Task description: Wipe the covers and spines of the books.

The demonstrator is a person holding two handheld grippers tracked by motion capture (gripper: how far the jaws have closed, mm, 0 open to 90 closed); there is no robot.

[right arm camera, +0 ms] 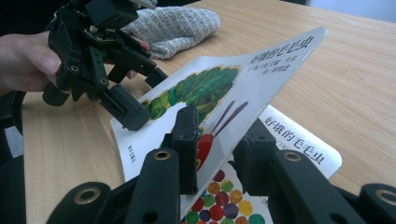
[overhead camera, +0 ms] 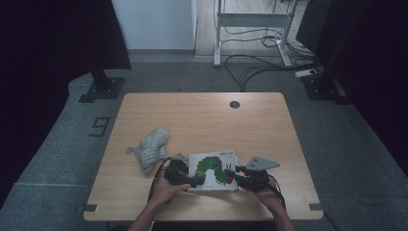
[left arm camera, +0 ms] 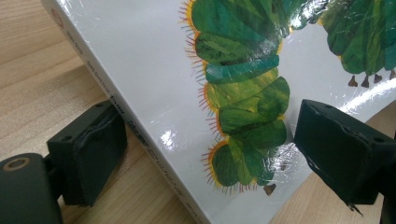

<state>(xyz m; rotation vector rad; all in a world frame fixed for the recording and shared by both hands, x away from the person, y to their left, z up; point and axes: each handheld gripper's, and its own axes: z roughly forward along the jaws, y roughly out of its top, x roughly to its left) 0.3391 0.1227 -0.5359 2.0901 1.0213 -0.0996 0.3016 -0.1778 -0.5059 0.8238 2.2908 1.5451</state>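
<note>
Book cover (right arm camera: 243,88) lifted, apparently pinched in right gripper (right arm camera: 219,154), left gripper (right arm camera: 135,100) astride spine edge

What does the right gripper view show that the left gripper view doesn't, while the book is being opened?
Right gripper view: the front cover lifted off the pages, pinched by the right hand-held gripper; beneath it a page of coloured dots and a title page; the grey knitted mitten behind; a hand holding the left hand-held gripper.

Left gripper view: the book's spine with printed text, one jaw beside it, the other over the cover.

Both: the green caterpillar picture and the wooden table.
</note>
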